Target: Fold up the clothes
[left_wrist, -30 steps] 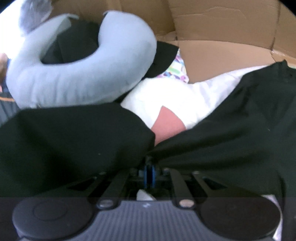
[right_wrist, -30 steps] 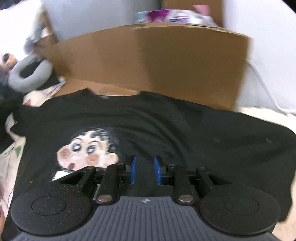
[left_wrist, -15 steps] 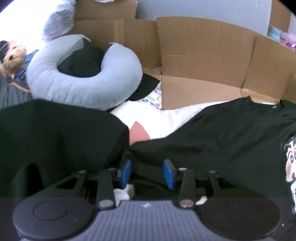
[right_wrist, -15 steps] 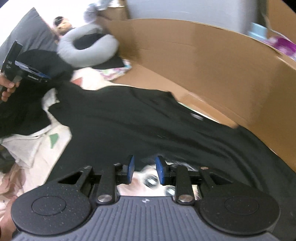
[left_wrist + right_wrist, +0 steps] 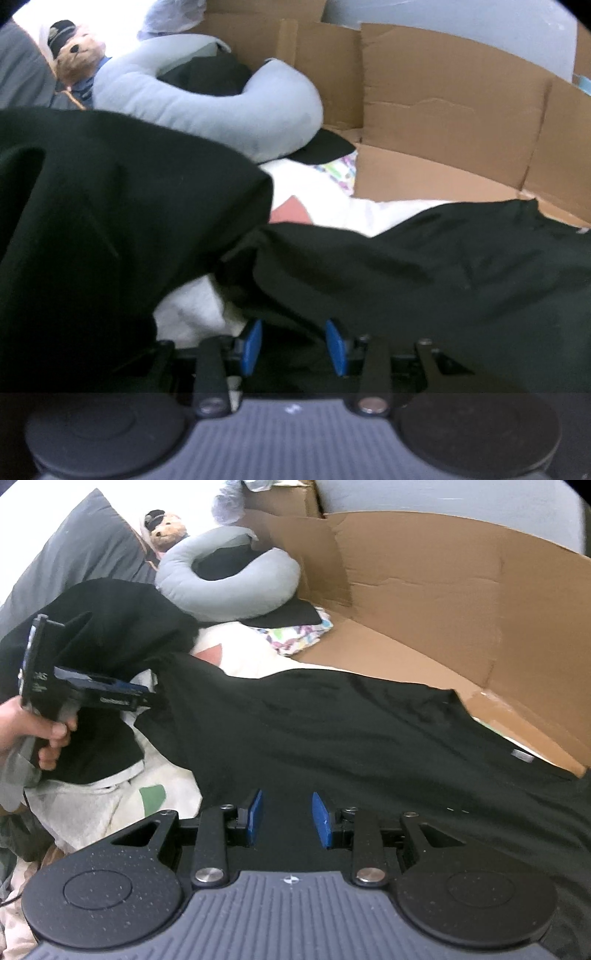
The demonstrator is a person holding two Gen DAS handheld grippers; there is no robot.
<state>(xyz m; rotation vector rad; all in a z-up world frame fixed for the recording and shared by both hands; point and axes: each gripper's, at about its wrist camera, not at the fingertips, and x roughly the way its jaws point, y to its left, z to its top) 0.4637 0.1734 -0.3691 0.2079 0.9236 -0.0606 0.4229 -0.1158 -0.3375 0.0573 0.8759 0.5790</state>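
The black T-shirt (image 5: 351,731) lies spread on the bed (image 5: 92,805) beside cardboard (image 5: 424,590). The left gripper (image 5: 293,347) and right gripper (image 5: 286,818) have jaws partly open, gripping nothing, over the cloth.

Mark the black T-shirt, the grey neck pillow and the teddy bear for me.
black T-shirt (image 5: 351,731), right wrist view, middle of the spread fabric.
grey neck pillow (image 5: 221,602), right wrist view, lower curve.
teddy bear (image 5: 79,55), left wrist view, its head.

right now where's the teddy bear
The teddy bear sits top left in both wrist views, far back, wedged between the dark grey pillow and the grey curved cushion.
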